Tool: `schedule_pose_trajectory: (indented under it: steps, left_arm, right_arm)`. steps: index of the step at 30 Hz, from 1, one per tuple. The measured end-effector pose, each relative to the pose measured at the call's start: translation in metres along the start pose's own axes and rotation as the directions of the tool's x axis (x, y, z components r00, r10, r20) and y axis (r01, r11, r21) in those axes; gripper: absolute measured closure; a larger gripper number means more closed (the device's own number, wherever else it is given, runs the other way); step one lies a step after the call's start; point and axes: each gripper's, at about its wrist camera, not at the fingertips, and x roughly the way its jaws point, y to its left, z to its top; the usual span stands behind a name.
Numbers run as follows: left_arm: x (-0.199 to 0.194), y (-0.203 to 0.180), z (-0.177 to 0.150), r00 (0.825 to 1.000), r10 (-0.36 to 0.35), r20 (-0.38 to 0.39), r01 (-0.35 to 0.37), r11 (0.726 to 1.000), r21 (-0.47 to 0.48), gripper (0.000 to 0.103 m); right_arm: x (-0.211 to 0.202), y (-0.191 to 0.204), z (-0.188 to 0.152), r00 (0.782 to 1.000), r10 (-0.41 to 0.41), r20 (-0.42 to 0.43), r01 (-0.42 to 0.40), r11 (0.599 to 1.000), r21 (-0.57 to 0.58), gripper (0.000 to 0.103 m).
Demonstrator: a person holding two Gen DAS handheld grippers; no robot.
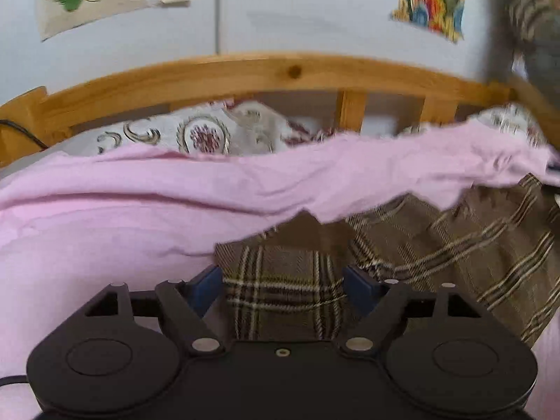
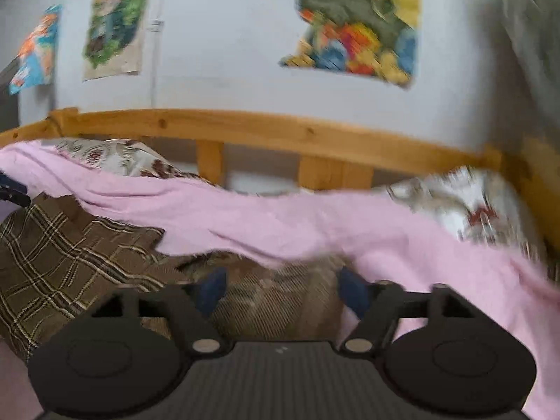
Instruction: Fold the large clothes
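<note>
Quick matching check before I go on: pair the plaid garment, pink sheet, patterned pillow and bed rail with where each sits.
Things:
1 plaid garment
2 pink sheet
3 patterned pillow
4 bed rail

Places:
A against the wall, behind everything
B just behind the sheet's far edge
C between the open left gripper fingers
D spread under the garment

Pairs: 1-C, 2-D, 3-B, 4-A
</note>
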Motion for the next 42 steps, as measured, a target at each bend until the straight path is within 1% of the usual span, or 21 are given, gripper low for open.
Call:
schedule_pose_trajectory:
  steps: [1,5,6,7,8,10,13,14,16,17,19,22,24,25,26,28,30,34,36,38,42]
  left_arm:
    - [0.006,-0.005,0.0,0.999,0.051,-0.02,-0.05,0.998,0.023,0.033]
    - [0.022,-0.007,-0.004,0.985,0.161,-0.064,-0.162,0.987,-0.011,0.043]
    - [0.024,-0.006,-0.005,0.982,0.175,-0.067,-0.177,0.984,-0.023,0.053]
    - [0.026,-0.005,-0.007,0.98,0.185,-0.07,-0.188,0.982,-0.032,0.082]
    - [0.027,-0.005,-0.008,0.979,0.191,-0.077,-0.194,0.98,-0.032,0.1]
    - [0.03,-0.004,-0.012,0.974,0.206,-0.094,-0.209,0.978,-0.025,0.099]
    - [0.025,-0.003,-0.016,0.976,0.201,-0.079,-0.203,0.979,-0.025,0.098]
    - [0.023,-0.003,-0.017,0.977,0.201,-0.073,-0.203,0.979,-0.023,0.098]
    - [0.018,-0.004,-0.018,0.978,0.204,-0.05,-0.205,0.979,-0.02,0.093]
    - [0.015,-0.004,-0.02,0.979,0.2,-0.04,-0.201,0.979,-0.022,0.09]
    - [0.008,-0.007,-0.021,0.98,0.197,-0.011,-0.198,0.979,-0.041,0.078]
    - [-0.003,-0.007,-0.023,0.983,0.18,0.02,-0.178,0.981,-0.077,0.055]
    - [-0.011,-0.008,-0.024,0.984,0.174,0.024,-0.171,0.98,-0.099,0.042]
    - [-0.017,-0.008,-0.025,0.984,0.173,0.03,-0.169,0.979,-0.113,0.032]
    - [-0.023,-0.009,-0.025,0.984,0.174,0.038,-0.168,0.978,-0.126,0.026]
    - [-0.035,-0.013,-0.027,0.98,0.187,0.067,-0.175,0.972,-0.154,0.011]
    - [-0.045,-0.019,-0.029,0.979,0.192,0.074,-0.177,0.969,-0.172,0.007]
    - [-0.056,-0.032,-0.032,0.98,0.191,0.055,-0.176,0.964,-0.2,0.004]
    - [-0.06,-0.038,-0.034,0.983,0.174,0.061,-0.159,0.967,-0.201,0.003]
    - [-0.061,-0.045,-0.035,0.986,0.158,0.06,-0.145,0.972,-0.185,0.003]
    - [-0.061,-0.052,-0.039,0.987,0.15,0.056,-0.138,0.976,-0.167,0.001]
  right_arm:
    - [0.003,0.007,0.004,1.0,0.011,0.009,-0.011,1.0,-0.027,0.015]
    - [0.022,0.037,0.018,0.997,0.071,0.011,-0.07,0.995,-0.068,0.012]
    - [0.026,0.046,0.019,0.996,0.089,-0.001,-0.089,0.994,-0.071,0.011]
    - [0.041,0.069,0.016,0.992,0.119,-0.045,-0.123,0.987,-0.107,0.011]
    - [0.048,0.077,0.015,0.99,0.124,-0.067,-0.131,0.984,-0.122,0.011]
    - [0.064,0.087,0.013,0.984,0.138,-0.111,-0.151,0.982,-0.112,0.016]
    - [0.083,0.084,0.016,0.969,0.175,-0.176,-0.179,0.984,-0.007,0.027]
    - [0.1,0.074,0.019,0.939,0.236,-0.25,-0.21,0.969,0.127,0.028]
    - [0.114,0.066,0.023,0.914,0.296,-0.276,-0.236,0.944,0.23,0.042]
    - [0.114,0.066,0.023,0.914,0.296,-0.276,-0.236,0.944,0.23,0.042]
    - [0.132,0.064,0.034,0.878,0.394,-0.272,-0.296,0.893,0.339,0.043]
    - [0.143,0.06,0.049,0.872,0.456,-0.18,-0.336,0.824,0.456,0.043]
    - [0.149,0.055,0.06,0.886,0.451,-0.113,-0.333,0.785,0.522,0.042]
    - [0.149,0.055,0.06,0.886,0.451,-0.113,-0.333,0.785,0.522,0.04]
    - [0.15,0.054,0.069,0.905,0.419,-0.075,-0.322,0.788,0.526,0.04]
    - [0.145,0.056,0.074,0.92,0.387,-0.06,-0.307,0.807,0.505,0.025]
    - [0.135,0.059,0.075,0.931,0.362,-0.049,-0.305,0.845,0.439,0.017]
    - [0.106,0.077,0.069,0.946,0.315,-0.079,-0.287,0.924,0.254,0.011]
    - [0.092,0.087,0.061,0.938,0.33,-0.102,-0.312,0.936,0.163,0.009]
    - [0.088,0.093,0.054,0.914,0.373,-0.157,-0.355,0.925,0.131,0.008]
    - [0.106,0.083,0.05,0.886,0.4,-0.235,-0.339,0.904,0.261,0.008]
